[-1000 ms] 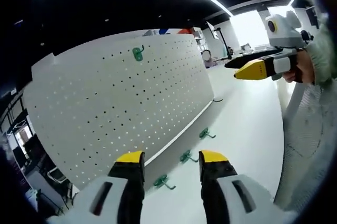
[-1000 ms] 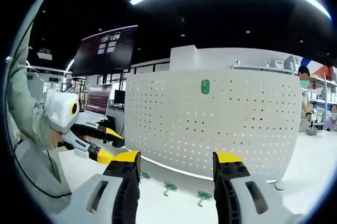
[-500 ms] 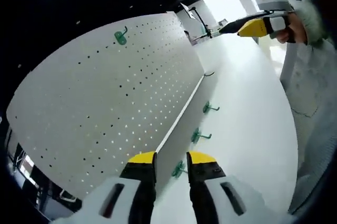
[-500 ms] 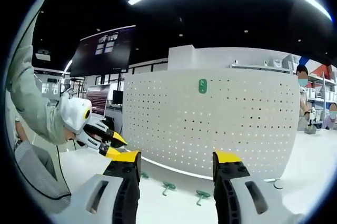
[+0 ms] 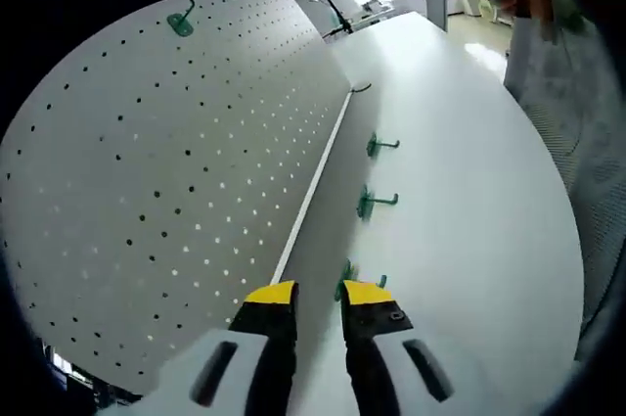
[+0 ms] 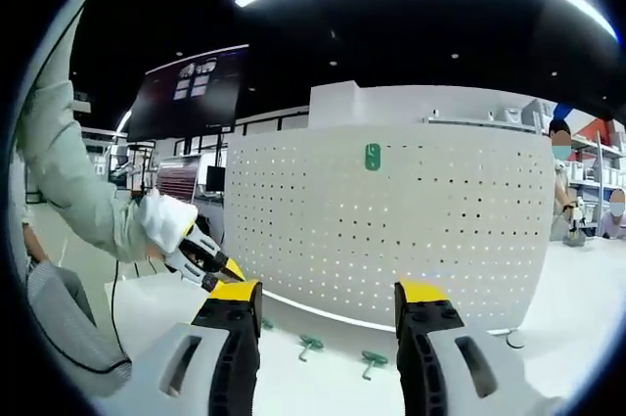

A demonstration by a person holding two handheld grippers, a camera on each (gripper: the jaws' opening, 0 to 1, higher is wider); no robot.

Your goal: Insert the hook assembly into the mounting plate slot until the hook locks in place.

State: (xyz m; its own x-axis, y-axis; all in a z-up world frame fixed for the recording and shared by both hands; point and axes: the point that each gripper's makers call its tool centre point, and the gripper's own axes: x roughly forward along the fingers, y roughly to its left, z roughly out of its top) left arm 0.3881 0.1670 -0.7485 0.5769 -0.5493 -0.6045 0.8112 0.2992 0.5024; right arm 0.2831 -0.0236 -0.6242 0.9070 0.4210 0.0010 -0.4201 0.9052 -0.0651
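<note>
A white pegboard (image 5: pixel 166 161) stands upright on the white table (image 5: pixel 460 220), with one green hook (image 5: pixel 179 22) mounted high on it. Three loose green hooks lie along its foot: the nearest hook (image 5: pixel 352 274), a middle hook (image 5: pixel 375 203) and a far hook (image 5: pixel 380 146). My left gripper (image 5: pixel 318 294) is low over the table, open with a narrow gap, its tips just short of the nearest hook. My right gripper (image 6: pixel 326 291) stands wide open facing the pegboard (image 6: pixel 391 220), holding nothing. From the right gripper view, the left gripper (image 6: pixel 201 254) reaches down at the board's left foot.
Two hooks (image 6: pixel 311 344) (image 6: pixel 372 361) lie on the table in front of the board. A dark screen (image 6: pixel 191 88) hangs behind on the left. People stand at the far right (image 6: pixel 565 191). A sleeve (image 5: pixel 577 93) borders the table on the right.
My left gripper has dropped toward the table and moved in on the nearest loose hook, and its jaws have narrowed. The right gripper has stayed still.
</note>
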